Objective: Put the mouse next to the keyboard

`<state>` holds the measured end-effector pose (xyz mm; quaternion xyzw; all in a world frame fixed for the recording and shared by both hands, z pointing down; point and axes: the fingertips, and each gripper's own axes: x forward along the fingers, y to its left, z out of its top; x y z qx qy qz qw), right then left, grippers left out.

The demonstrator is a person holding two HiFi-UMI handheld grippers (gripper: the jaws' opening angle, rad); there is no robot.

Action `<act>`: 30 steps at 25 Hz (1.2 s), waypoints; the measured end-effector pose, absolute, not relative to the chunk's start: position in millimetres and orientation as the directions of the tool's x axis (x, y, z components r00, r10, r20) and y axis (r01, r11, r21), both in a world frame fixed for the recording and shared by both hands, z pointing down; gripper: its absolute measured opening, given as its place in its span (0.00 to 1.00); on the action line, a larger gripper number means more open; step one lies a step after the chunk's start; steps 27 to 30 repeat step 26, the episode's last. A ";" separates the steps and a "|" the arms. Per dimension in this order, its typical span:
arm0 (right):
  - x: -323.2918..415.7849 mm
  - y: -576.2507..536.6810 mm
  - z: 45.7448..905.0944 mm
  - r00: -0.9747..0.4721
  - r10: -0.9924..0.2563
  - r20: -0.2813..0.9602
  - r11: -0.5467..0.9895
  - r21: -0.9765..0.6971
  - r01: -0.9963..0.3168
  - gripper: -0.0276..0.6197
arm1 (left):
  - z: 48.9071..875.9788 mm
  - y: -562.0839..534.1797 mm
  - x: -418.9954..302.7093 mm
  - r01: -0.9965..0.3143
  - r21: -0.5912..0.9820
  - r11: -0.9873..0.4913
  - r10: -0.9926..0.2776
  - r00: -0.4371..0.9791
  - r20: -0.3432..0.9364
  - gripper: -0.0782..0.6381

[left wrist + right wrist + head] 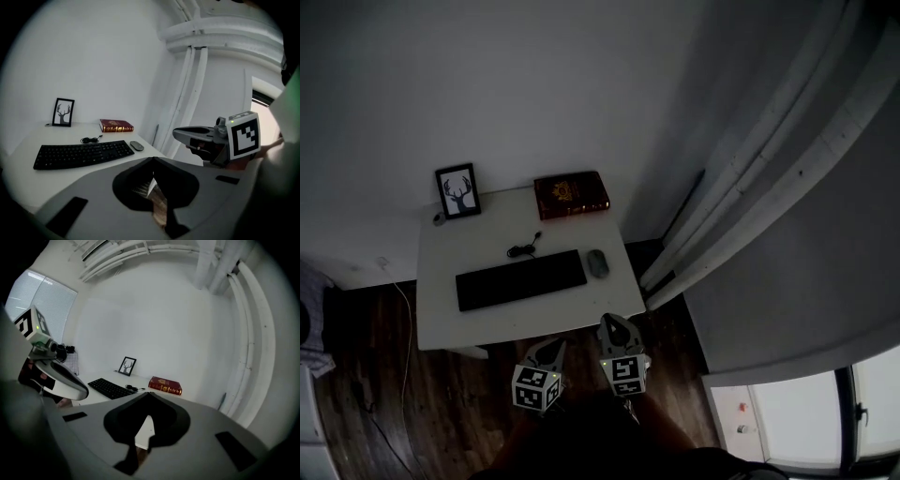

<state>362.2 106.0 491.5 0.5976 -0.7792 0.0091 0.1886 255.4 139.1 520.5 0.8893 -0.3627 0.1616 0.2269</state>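
Right gripper (615, 326): found jaws together, empty; left gripper (547, 350) same. Located both at desk's (441, 319) 6 o'clock edge. Spotted mouse (597, 263) just beside keyboard (520, 279), at 3 o'clock.

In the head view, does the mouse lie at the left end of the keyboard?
No, the mouse lies just beside the right end of the keyboard.
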 end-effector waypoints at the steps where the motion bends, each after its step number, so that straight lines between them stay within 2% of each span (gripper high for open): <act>1: 370.8 109.3 489.7 -0.208 -0.929 0.306 0.282 0.222 -0.933 0.07 | 516.0 136.9 265.3 -0.714 0.277 -0.643 -0.575 0.689 0.442 0.11; 4: 399.2 123.7 482.9 -0.178 -0.930 0.322 0.273 0.278 -0.921 0.07 | 504.1 132.7 297.4 -0.705 0.275 -0.654 -0.585 0.701 0.407 0.11; 7: 416.8 141.4 475.2 -0.212 -0.921 0.326 0.318 0.319 -0.893 0.07 | 498.2 134.8 333.6 -0.692 0.291 -0.661 -0.583 0.717 0.382 0.11; 13: 460.3 157.4 479.2 -0.229 -0.913 0.338 0.348 0.349 -0.870 0.08 | 495.0 155.6 409.4 -0.636 0.287 -0.716 -0.529 0.763 0.372 0.11; 20: 486.1 151.6 476.7 -0.218 -0.920 0.326 0.327 0.330 -0.886 0.08 | 492.0 149.8 417.8 -0.645 0.255 -0.721 -0.533 0.751 0.390 0.11; 30: 486.9 153.1 481.4 -0.213 -0.922 0.323 0.322 0.336 -0.885 0.07 | 502.4 158.5 414.4 -0.648 0.258 -0.717 -0.519 0.743 0.423 0.11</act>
